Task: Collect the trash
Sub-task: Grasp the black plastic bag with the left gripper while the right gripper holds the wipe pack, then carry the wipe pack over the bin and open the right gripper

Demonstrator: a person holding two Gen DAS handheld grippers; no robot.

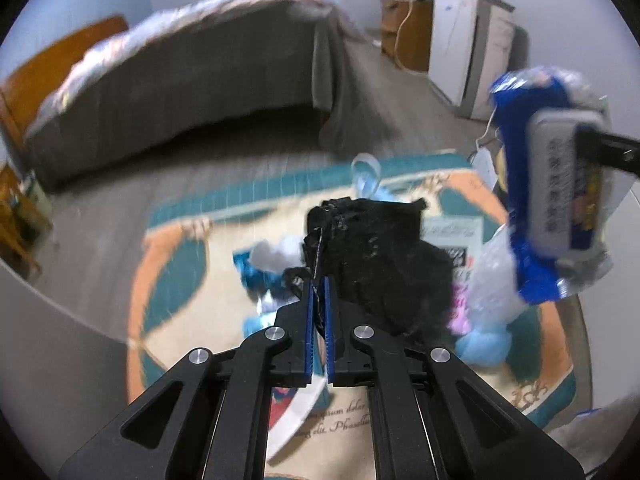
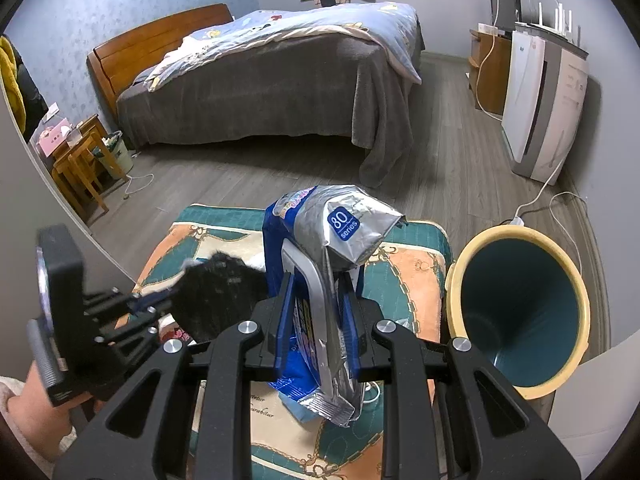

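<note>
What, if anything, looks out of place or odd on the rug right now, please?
Litter is strewn over the rug: blue and white scraps, a clear plastic bag and printed paper. The bin beside it is tipped, its mouth facing the camera.

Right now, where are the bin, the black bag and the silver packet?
bin (image 2: 576,276), right wrist view, on its yellow rim.
black bag (image 1: 380,252), left wrist view, on its crumpled middle.
silver packet (image 2: 356,224), right wrist view, on its upper folded part.

The left wrist view is motion-blurred: small litter (image 1: 264,268) on the rug (image 1: 168,264) cannot be identified; rug lettering is partly hidden.
</note>
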